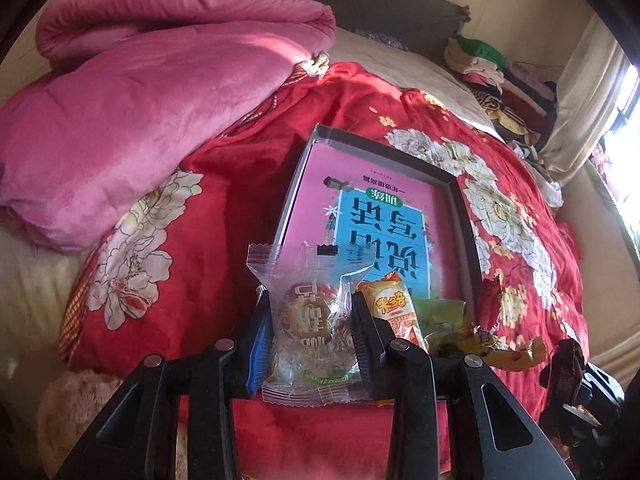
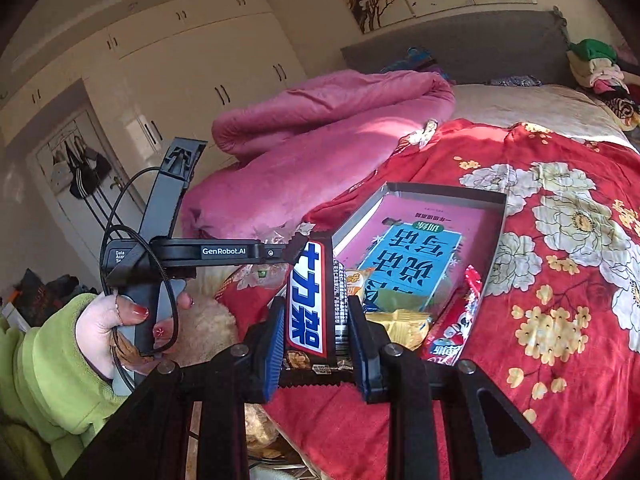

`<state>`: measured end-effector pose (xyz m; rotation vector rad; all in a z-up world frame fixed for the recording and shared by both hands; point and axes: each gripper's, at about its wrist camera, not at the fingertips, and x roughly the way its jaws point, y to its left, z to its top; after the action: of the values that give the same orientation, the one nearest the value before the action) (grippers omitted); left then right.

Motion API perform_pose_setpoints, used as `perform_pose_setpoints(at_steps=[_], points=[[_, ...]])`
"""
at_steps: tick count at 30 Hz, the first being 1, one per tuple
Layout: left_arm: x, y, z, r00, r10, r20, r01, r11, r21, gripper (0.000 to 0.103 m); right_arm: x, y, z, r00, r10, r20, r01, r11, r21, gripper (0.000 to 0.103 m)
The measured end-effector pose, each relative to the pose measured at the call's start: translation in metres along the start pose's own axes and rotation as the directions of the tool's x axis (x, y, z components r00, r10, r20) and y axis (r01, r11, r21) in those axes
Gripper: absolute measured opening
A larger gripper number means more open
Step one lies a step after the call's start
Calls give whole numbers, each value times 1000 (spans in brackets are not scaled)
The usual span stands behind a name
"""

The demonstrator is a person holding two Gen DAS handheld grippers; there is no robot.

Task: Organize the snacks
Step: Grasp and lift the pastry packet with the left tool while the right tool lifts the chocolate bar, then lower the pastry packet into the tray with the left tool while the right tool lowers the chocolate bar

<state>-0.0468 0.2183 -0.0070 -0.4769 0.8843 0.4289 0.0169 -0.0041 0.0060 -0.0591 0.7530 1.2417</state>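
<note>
The box lies just ahead of both grippers. The left gripper pinches a cake; the right gripper pinches a bar.

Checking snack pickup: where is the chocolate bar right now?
Right wrist view: the chocolate bar stands clamped in the right gripper, over the red quilt, just before the tray.

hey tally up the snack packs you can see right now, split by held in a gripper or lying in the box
Held: 2, the clear pastry pack in the left gripper and the chocolate bar in the right gripper.
In the box: 4, an orange pack, a green pack, a yellow pack, a red pack.
Total: 6
</note>
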Motion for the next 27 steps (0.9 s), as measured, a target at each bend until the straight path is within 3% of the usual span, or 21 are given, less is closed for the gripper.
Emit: perform_pose_setpoints(at_steps=[12,27], points=[[25,-6,-13,998,-18,-55,22,998,60,38,41,-12,-7,988,-131,-83,127,990,-53,29],[31,-6,-13,997,-45,-64,49,996,68,38,79,-25,-9,965,-222,-137,213,974,-81,30]])
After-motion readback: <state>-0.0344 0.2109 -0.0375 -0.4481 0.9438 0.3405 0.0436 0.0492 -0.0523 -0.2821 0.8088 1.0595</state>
